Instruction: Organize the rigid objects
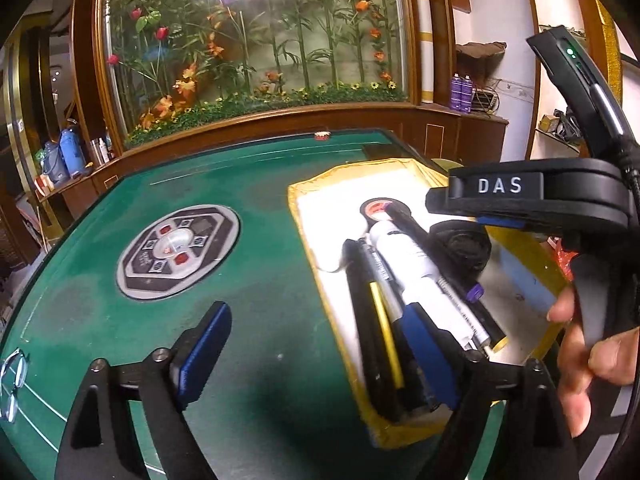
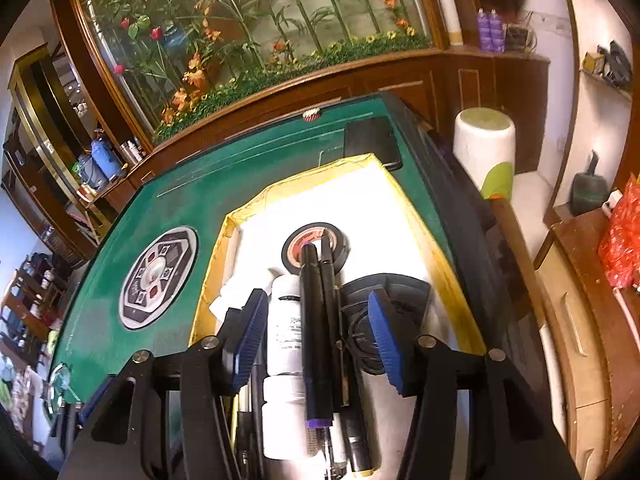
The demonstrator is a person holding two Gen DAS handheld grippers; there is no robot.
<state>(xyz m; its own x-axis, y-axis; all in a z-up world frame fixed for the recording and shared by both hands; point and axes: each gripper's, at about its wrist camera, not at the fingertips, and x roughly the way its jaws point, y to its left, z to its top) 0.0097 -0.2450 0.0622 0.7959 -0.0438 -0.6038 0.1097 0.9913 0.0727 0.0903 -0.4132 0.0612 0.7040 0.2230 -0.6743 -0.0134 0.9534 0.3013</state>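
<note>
Lying side by side in the yellow-rimmed tray [image 2: 404, 196] at lower centre are pens [image 2: 316, 328], a white bottle [image 2: 285, 332] and a tape roll [image 2: 316, 246]; sorting looks nearly done. Both tools, left [image 1: 316, 360] and right [image 2: 316, 344], gape, holding nothing, over the green counter [image 1: 260, 280].

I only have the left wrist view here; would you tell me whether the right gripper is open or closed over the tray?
Observer: The right gripper is open, its pads either side of the black marker.
Operator: Thank you. Is anything beside the tray's far corner?
Observer: Yes, a black phone-like slab lies there.
Operator: And beyond the table's right edge?
Observer: A white stool with a green leaf print.
</note>
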